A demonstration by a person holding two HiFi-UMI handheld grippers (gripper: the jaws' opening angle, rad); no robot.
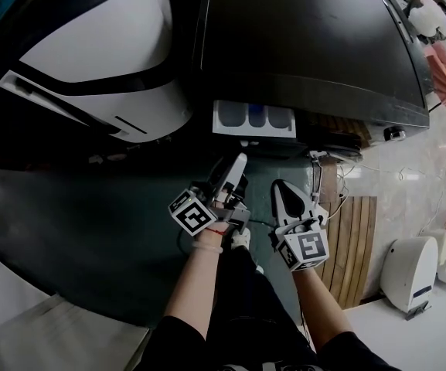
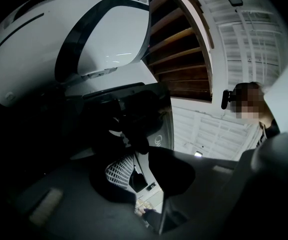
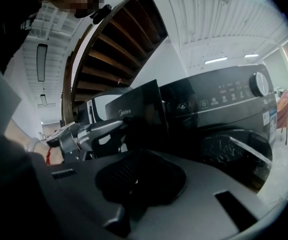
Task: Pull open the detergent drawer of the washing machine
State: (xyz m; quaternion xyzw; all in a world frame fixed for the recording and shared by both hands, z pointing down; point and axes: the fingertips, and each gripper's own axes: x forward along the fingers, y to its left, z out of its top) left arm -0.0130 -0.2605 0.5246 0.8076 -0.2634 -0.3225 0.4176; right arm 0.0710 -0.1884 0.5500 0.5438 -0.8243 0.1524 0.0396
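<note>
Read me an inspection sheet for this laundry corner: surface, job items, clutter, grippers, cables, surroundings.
Surface: dark floor, with pale tiles to the right.
Job's things: dark grey front-loading washing machine; detergent drawer with white compartments, pulled out.
Clutter: wooden slatted mat beside the machine.
Grippers: left gripper apparently closed on the drawer's dark front; right gripper shut, empty.
Cables: thin white cable across the tiles.
Surroundings: large white rounded appliance to the left; wooden staircase overhead.

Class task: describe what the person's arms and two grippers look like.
The left gripper and right gripper each have pale grey tapering jaws and a cube bearing black-and-white square markers. The forearms are bare below black sleeves; a red band shows at the left wrist.
</note>
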